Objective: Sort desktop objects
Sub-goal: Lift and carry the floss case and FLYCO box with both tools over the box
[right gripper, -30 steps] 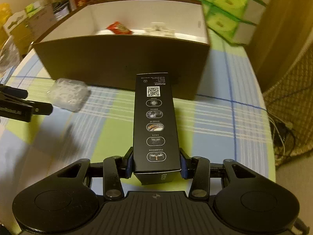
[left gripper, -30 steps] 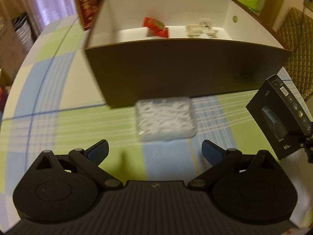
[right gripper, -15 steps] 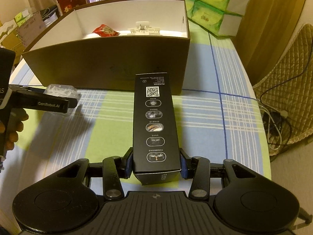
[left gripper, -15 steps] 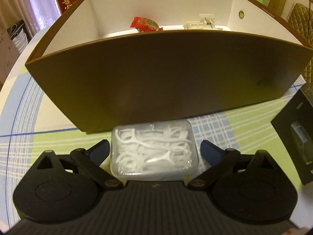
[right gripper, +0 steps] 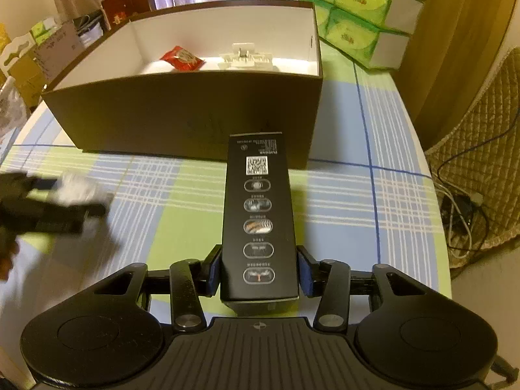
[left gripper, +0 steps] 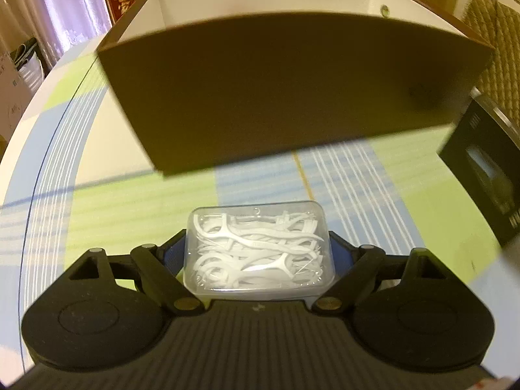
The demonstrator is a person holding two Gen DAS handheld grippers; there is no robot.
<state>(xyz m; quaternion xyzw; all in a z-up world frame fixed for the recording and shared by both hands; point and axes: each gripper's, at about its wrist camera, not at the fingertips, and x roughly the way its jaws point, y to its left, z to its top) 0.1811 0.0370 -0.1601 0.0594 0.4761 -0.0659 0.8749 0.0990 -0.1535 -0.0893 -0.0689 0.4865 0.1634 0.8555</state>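
Note:
A clear plastic case of white floss picks (left gripper: 258,248) sits between the pads of my left gripper (left gripper: 258,253), which is shut on it and holds it above the checked tablecloth. My right gripper (right gripper: 258,274) is shut on a tall black product box (right gripper: 258,217) with a QR code, pointing toward the brown storage box (right gripper: 195,110). That storage box (left gripper: 286,87) fills the left wrist view ahead; its white inside holds a red snack packet (right gripper: 182,58) and a white plastic piece (right gripper: 245,57). The left gripper with the case (right gripper: 74,188) appears blurred at the left of the right wrist view.
Green tissue packs (right gripper: 354,9) are stacked behind the storage box at the right. A red carton (right gripper: 126,9) and cardboard boxes stand at the back left. A quilted chair (right gripper: 481,149) with cables is off the table's right edge. The black box (left gripper: 484,175) shows at right.
My left gripper closed on the floss pick case and lifted it back from the storage box wall. The right gripper keeps holding the black box, now raised higher with more of the storage box's inside visible.

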